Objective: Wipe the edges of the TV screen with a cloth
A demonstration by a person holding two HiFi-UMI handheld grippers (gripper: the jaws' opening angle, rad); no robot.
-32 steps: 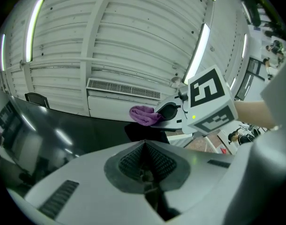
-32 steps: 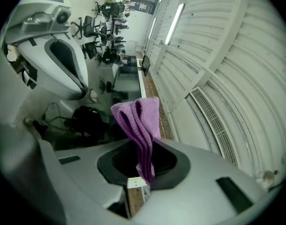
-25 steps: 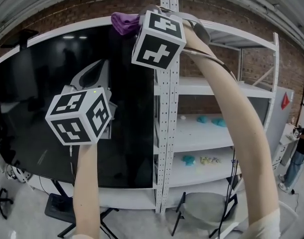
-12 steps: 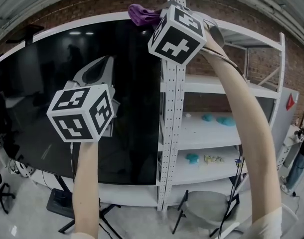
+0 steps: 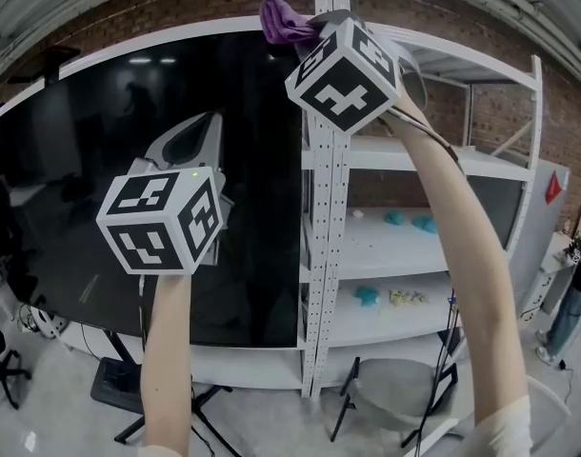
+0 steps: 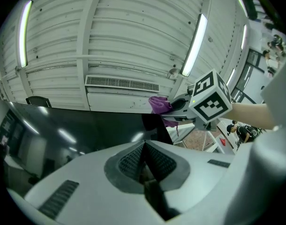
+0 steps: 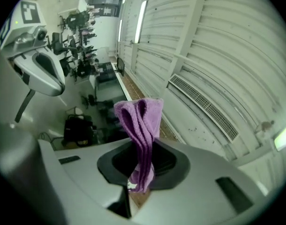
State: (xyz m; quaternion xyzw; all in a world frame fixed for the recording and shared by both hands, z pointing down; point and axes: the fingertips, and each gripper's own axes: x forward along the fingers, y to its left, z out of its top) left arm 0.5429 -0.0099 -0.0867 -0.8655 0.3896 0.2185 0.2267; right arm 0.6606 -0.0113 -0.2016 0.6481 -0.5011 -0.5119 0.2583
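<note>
Head view: the right gripper (image 5: 310, 25) is raised overhead on an outstretched arm and pinches a purple cloth (image 5: 283, 19). The cloth sits at the top edge of the black TV screen (image 5: 62, 160), close to its upper right corner; contact with the edge cannot be confirmed from this view. The left gripper (image 5: 203, 127) is held lower, in front of the screen's middle area, well apart from the cloth. A white shelving unit (image 5: 386, 169) stands just beside the screen's right edge, with small teal items (image 5: 405, 222) on its shelves. A grey chair (image 5: 386, 398) stands below the shelves.

Left gripper view: the left gripper (image 6: 144, 146) has its ribbed pads (image 6: 157, 161) pressed together with nothing between them. Beyond them lies the dark TV screen (image 6: 77, 130), with the cloth (image 6: 159, 104) at its top edge. The right gripper (image 6: 178, 104) holds that cloth. Light strips (image 6: 194, 46) run along the ribbed ceiling above.

Right gripper view: the right gripper (image 7: 140, 158) has its jaws clamped on the cloth (image 7: 140, 125), which is folded into a loop that projects forward out of the jaws. The left gripper (image 7: 44, 71) appears at upper left, apart from the cloth. A ceiling vent (image 7: 204, 107) runs along the right.
</note>
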